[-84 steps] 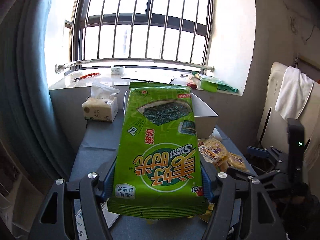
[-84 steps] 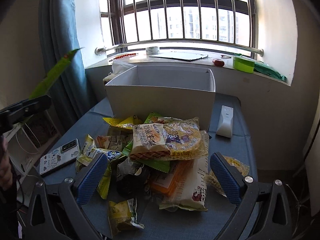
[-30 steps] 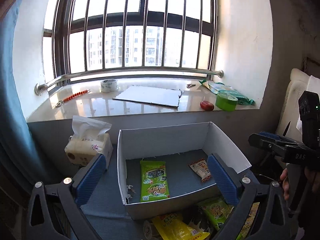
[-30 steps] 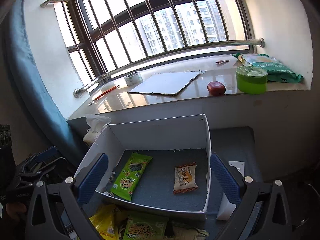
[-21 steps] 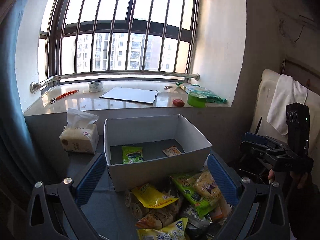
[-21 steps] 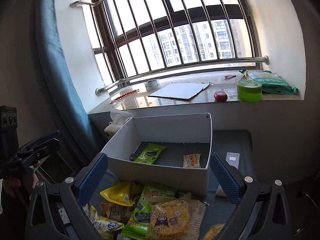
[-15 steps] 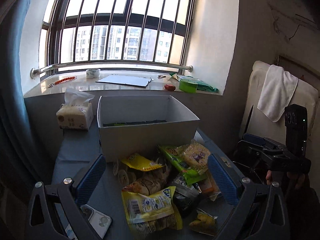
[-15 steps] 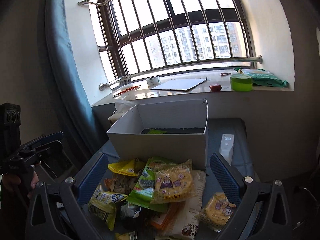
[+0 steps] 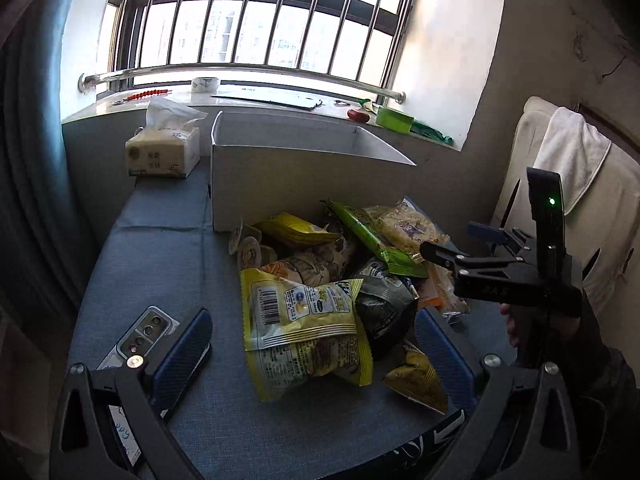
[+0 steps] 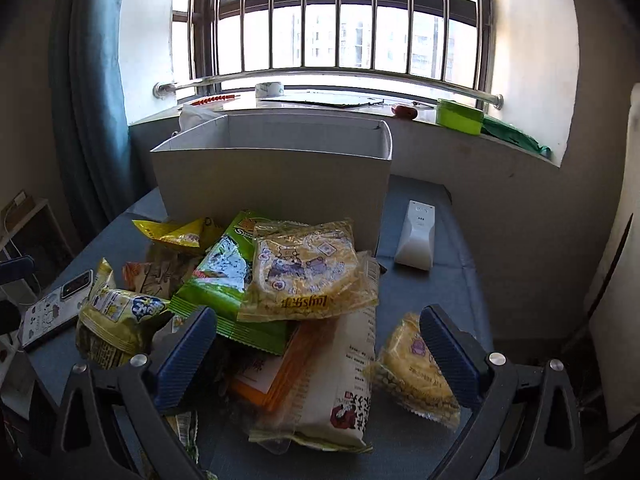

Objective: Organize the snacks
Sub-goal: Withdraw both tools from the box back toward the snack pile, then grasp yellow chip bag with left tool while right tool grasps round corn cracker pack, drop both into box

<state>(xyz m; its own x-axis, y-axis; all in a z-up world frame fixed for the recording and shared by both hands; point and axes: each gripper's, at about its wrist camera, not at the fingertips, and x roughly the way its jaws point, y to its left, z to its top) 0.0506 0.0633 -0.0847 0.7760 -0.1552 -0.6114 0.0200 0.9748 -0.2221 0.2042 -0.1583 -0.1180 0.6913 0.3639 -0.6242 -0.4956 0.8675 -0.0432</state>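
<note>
A pile of snack packets lies on the blue table in front of a white box [image 9: 304,176], which also shows in the right wrist view [image 10: 272,184]. My left gripper [image 9: 312,354] is open and empty, low over a yellow packet with a barcode [image 9: 300,328]. My right gripper [image 10: 320,352] is open and empty above a white and orange packet [image 10: 336,384], just below a clear yellow snack bag [image 10: 304,272] and a green seaweed packet [image 10: 224,280]. The right gripper also shows in the left wrist view [image 9: 496,264]. The box's inside is hidden.
A phone [image 9: 140,340] lies at the left near my left finger. A tissue box [image 9: 164,152] stands left of the white box. A white remote [image 10: 416,236] lies right of the box. A small yellow packet [image 10: 416,376] sits by my right finger. A windowsill runs behind.
The green seaweed packet left my left gripper and went into the box. Both grippers then pulled back and dropped from over the box to low over the snack pile.
</note>
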